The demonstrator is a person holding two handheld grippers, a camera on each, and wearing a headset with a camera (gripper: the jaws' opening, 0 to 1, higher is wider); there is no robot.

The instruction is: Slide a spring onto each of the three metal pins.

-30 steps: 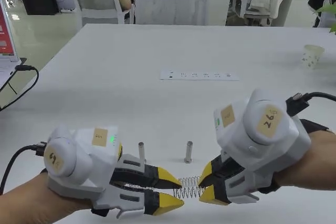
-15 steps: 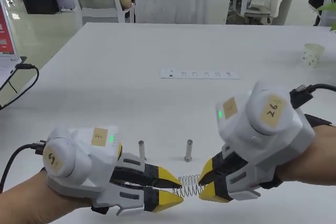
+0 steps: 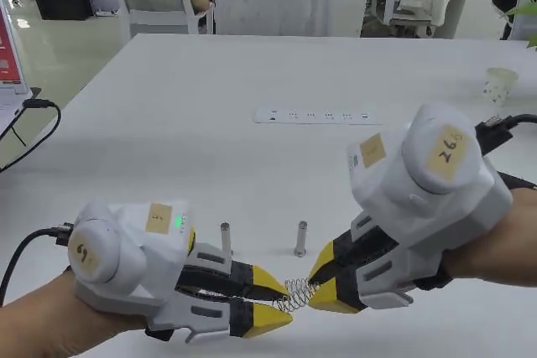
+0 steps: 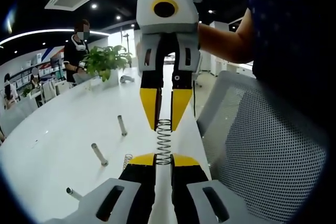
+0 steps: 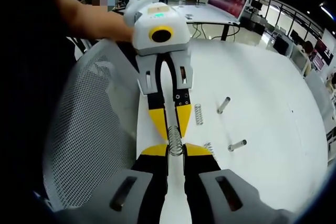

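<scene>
Left claw (image 4: 164, 159) clamped on one end of a spring (image 4: 164, 140), my right claw (image 5: 176, 150) clamped on the other end. The spring hangs between them, just over the worktop (image 3: 252, 165). Beyond the spring stand three pins (image 4: 98, 154), all bare as far as I can see. Two spare springs (image 5: 198, 114) lie flat between the spring and the pins. Progress, my guess: none fitted yet, all three pins left. First spring is in hand, not lined up with any pin.
</scene>
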